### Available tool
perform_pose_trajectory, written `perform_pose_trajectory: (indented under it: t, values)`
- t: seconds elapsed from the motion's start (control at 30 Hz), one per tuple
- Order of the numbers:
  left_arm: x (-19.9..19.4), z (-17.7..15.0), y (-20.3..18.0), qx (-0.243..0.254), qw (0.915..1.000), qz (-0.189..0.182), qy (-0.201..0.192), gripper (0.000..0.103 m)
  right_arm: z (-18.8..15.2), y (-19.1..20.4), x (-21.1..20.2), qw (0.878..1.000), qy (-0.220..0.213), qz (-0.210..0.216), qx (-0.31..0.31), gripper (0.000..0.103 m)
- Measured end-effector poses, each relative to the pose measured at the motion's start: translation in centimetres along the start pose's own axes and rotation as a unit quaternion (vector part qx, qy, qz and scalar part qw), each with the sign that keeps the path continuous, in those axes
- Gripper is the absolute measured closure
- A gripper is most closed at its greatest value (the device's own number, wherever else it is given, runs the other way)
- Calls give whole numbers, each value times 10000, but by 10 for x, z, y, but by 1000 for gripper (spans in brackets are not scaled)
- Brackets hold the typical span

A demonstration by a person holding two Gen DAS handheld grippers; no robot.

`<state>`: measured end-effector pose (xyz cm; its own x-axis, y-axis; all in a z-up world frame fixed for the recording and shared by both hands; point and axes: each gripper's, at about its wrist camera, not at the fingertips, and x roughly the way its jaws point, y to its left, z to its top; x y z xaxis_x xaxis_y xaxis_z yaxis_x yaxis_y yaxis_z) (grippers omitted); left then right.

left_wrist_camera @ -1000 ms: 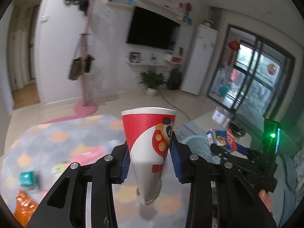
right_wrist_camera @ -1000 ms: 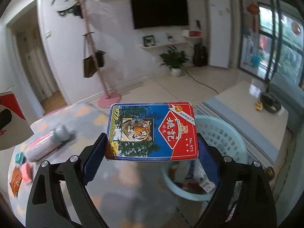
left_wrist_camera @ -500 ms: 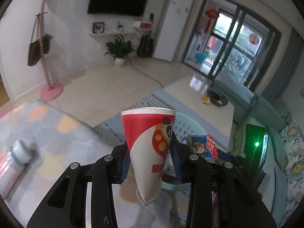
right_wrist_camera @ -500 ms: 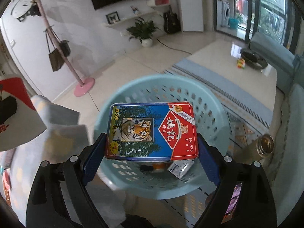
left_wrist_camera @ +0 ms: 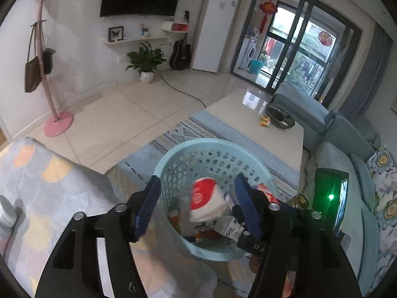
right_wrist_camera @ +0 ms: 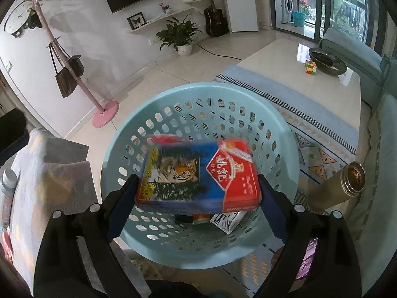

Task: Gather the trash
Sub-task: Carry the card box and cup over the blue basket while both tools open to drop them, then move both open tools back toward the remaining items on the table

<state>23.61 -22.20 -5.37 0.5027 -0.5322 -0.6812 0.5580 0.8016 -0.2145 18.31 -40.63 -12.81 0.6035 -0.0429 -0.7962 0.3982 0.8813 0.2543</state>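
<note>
Living-room rug carries the basket (left_wrist_camera: 248, 152). Above it my left jaws are opening, cup (left_wrist_camera: 206, 202) dropping free; my right jaws look parted around the tilting card box (right_wrist_camera: 198, 176).

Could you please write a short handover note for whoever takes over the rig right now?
Left gripper: jaws opening, nothing pressed between the pads; the red and white paper cup is blurred, dropping into the light blue basket.
Right gripper: jaws look parted; the tiger card box is tilted and blurred over the basket, apparently just let go.
Basket already holds a few small cartons.
Done: cup and card box brought to the basket.
Left: a bottle lies on the patterned blanket; whether other trash remains there cannot be told from these views.
</note>
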Motion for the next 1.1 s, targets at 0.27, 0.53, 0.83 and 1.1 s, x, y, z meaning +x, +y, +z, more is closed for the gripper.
perform_pose_trajectory:
  t: [0.27,0.53,0.83,1.1]
  values:
    - [-43,-12,3,-240,9993,18,-277,29,-4,-4,-18,9997,-94,208,-4,15]
    - [-125,-42,25,-653,9942,237,-821,26,-6,23,-65,9977,-375,454,-330,15]
    - [-231,-95,81,-1384,9761,887,-1420,26,-39,119,-135,9799,-734,1150,-1456,15]
    - [-307,-155,157,-2258,9442,1749,-1638,26,-84,228,-164,9468,-510,2060,-2421,15]
